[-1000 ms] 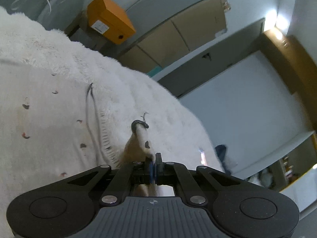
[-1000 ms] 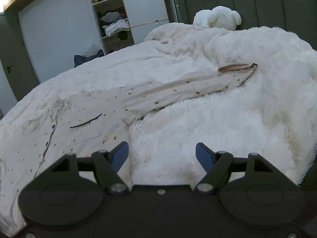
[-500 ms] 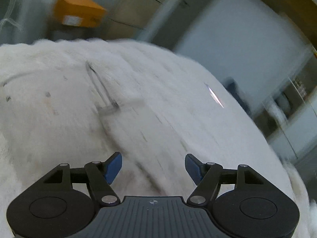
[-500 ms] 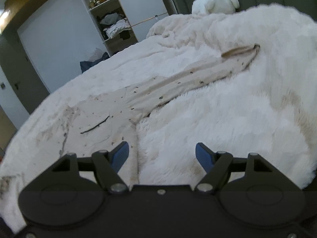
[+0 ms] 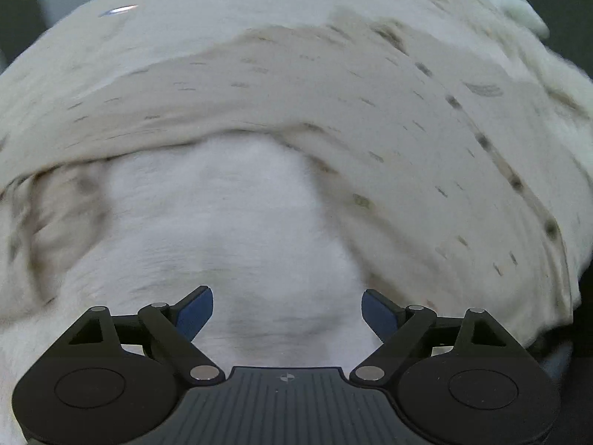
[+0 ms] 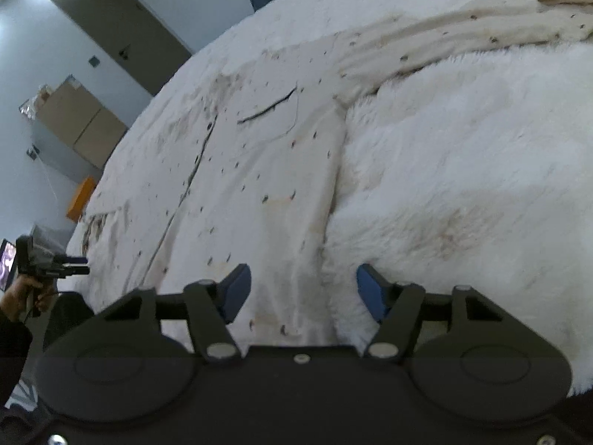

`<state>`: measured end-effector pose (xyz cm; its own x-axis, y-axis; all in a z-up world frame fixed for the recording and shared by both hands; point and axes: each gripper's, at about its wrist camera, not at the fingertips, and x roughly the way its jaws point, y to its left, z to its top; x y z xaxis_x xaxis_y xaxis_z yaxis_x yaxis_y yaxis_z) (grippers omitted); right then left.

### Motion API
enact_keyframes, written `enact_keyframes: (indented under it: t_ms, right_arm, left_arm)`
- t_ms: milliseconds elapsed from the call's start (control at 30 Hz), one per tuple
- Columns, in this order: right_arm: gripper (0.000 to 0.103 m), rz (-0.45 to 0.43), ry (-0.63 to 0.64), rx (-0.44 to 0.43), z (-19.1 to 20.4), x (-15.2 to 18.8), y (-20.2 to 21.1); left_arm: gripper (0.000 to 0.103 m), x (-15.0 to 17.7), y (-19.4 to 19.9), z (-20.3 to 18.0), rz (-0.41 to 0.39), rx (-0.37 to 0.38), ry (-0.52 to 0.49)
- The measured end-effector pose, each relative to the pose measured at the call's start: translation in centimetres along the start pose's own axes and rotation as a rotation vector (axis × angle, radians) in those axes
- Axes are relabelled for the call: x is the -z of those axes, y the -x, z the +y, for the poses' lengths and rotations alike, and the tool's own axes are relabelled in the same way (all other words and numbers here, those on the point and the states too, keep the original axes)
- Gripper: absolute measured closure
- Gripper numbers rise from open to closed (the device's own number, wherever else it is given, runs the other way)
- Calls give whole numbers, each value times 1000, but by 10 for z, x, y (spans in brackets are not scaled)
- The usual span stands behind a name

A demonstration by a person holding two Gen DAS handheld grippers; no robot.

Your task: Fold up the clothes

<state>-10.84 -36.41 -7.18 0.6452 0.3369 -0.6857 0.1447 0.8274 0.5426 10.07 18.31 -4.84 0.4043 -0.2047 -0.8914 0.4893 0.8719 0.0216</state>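
A cream shirt point(image 6: 237, 170) with dark specks, a button line and a chest pocket lies flat on the white fluffy blanket point(image 6: 463, 170). One sleeve point(image 6: 481, 33) stretches to the upper right. My right gripper point(image 6: 304, 291) hovers low over the shirt's near side edge. Its jaws are closing, with that edge between them but the pads not pressing on it. In the blurred left wrist view the shirt point(image 5: 370, 104) arcs across the top and right. My left gripper point(image 5: 287, 313) is opening over bare blanket point(image 5: 241, 222) and holds nothing.
At the far left bed edge a hand point(image 6: 22, 293) holds a black device point(image 6: 55, 259). Beyond the bed are an orange box point(image 6: 79, 204), cardboard boxes point(image 6: 74, 118) and a dark door point(image 6: 122, 26). A white plush toy point(image 5: 504, 0) lies at the far end.
My left gripper let go of the sleeve end, opened wide and swung across while rolling. My right gripper tipped down toward the shirt's near edge, and its jaws narrowed.
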Motion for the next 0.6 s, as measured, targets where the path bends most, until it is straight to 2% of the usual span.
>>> enact_keyframes:
  t_ms: [133,233,333,600]
  right_arm:
    - [41,7,-24,0,2,-3,-4]
    - [40,2,-48,-1,2,-6,-5]
    - [40,1,-48,-1,5,-6,-9]
    - [40,14,-39,-2,9,-8,-15]
  left_arm:
    - [19,6,-9,-31,18,-43,-142]
    - [19,4,-19,-38,16,-45,-160]
    - [19,7,-13,-49,14,-45,-190]
    - [19,13,-18,-60,16,-39,-194]
